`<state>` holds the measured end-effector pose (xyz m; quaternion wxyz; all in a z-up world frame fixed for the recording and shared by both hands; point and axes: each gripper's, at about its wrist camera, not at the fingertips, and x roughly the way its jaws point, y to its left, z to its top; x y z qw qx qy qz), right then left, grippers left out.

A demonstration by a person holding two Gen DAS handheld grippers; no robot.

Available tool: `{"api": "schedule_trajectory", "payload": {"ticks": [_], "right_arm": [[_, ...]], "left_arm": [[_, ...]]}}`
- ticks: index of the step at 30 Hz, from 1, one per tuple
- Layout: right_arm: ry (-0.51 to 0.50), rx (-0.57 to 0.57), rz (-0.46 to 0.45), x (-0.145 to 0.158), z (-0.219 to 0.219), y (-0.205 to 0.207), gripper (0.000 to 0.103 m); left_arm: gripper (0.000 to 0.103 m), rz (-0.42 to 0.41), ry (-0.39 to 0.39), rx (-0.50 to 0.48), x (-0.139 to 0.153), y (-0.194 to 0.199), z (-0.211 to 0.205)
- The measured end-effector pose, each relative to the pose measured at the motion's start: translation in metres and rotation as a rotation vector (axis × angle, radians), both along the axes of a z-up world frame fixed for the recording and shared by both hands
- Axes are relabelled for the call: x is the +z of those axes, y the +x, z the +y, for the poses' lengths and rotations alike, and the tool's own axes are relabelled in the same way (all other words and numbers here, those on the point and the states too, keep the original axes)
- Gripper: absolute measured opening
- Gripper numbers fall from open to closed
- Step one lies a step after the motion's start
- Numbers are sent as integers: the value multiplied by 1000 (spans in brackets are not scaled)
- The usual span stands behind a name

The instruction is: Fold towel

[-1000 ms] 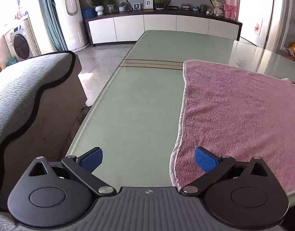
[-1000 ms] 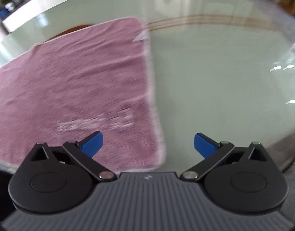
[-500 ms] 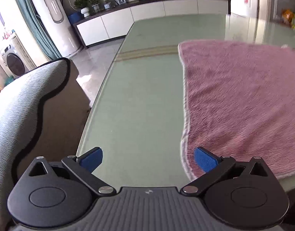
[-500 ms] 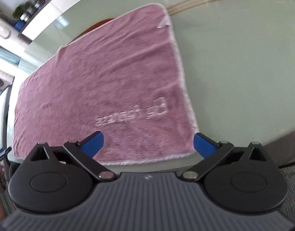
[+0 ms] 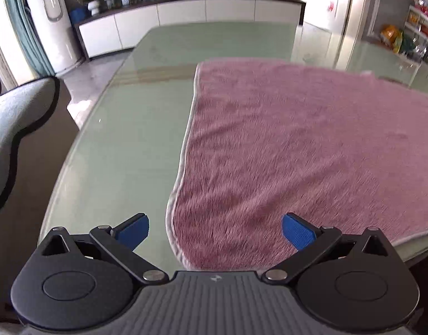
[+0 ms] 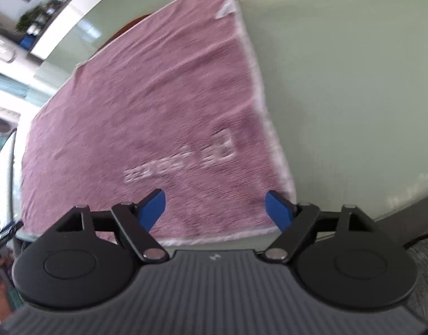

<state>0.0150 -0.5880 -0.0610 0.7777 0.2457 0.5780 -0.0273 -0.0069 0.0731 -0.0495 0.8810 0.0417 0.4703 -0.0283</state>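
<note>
A pink towel [image 5: 311,150] with a pale hem lies spread flat on the green glass table [image 5: 124,145]. Its near left corner sits between the blue pads of my left gripper [image 5: 215,231], which is open and holds nothing. In the right wrist view the same towel [image 6: 146,106] fills the left half, with pale embroidered lettering [image 6: 180,162] near its front edge. My right gripper [image 6: 215,208] hovers open over the towel's near right corner, nothing between its fingers. Whether either gripper touches the cloth is unclear.
A grey upholstered chair [image 5: 15,128] stands at the table's left edge. A low white cabinet [image 5: 186,19] with plants and frames runs along the far wall. Bare glass table [image 6: 339,83] stretches right of the towel. The table's front rim lies just ahead of both grippers.
Both grippers have shifted sideways toward the towel's near corners: the left one moved right, the right one moved left and closer. Both stay open. The towel has not moved.
</note>
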Motion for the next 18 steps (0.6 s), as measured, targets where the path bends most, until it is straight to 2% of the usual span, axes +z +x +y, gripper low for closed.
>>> {"api": "schedule_trajectory", "payload": {"ticks": [2,4,7,12,14,18], "right_arm": [[21,-22,-16,7,-4,-1,82],[114,-11,-66,14,-1,1,88],[155,5,-66,6,8,4,89],[210,28,-52,-11,23,9,91],[202,30,-45,-12,22,5,90],[114,-9,4,-1,7,-8,91]], "left_arm": [[102,17,9,1,-5,-1,2],[103,24,19,6,-10,-2,6],[103,36,-30,24,-12,-1,15],[103,27,2,1,-11,-4,13],[103,27,4,0,-11,-3,14],[103,37,0,8,-10,-1,15]]}}
